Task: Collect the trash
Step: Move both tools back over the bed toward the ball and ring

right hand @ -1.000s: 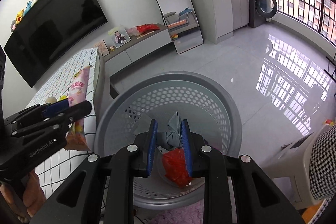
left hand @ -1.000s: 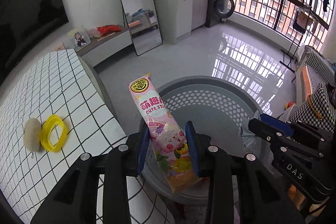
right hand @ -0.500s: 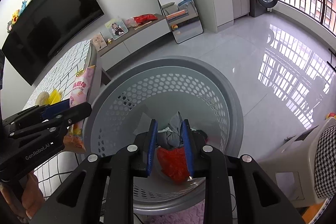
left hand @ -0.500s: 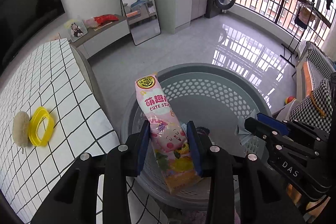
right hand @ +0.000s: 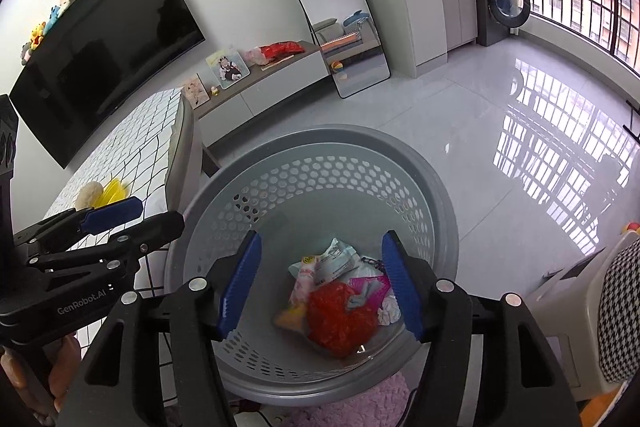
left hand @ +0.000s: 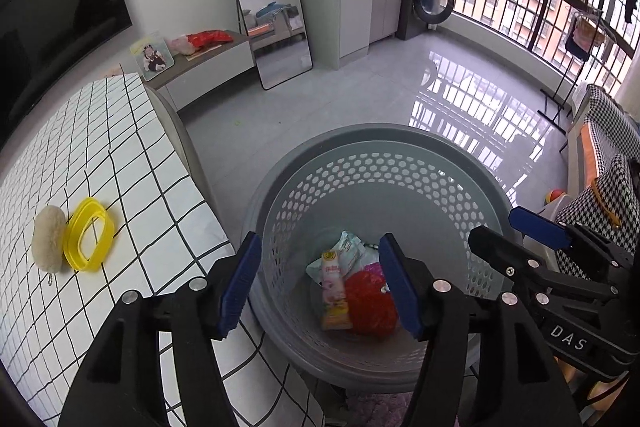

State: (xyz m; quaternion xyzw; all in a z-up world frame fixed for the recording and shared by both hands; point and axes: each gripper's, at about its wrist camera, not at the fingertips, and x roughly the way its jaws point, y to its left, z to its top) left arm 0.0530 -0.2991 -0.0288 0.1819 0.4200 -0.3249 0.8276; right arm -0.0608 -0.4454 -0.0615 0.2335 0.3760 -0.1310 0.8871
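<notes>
The left gripper (left hand: 320,283) is held with its jaws spread wide and nothing between them, above the near rim of the grey perforated basket (left hand: 384,163). The right gripper (right hand: 320,283) is likewise held wide apart and empty over the same basket. On the basket floor, the pink snack wrapper (left hand: 334,291) lies beside a red crumpled bag (left hand: 370,303), with a pale green packet (left hand: 348,247) just behind them; in the right wrist view a magenta scrap (right hand: 370,285) and a white crumpled piece (right hand: 388,313) are seen touching the red bag. On the checked tabletop (left hand: 120,155), well apart from the basket, a yellow ring (left hand: 89,235) rests against a beige oval sponge (left hand: 48,239) near the left edge.
</notes>
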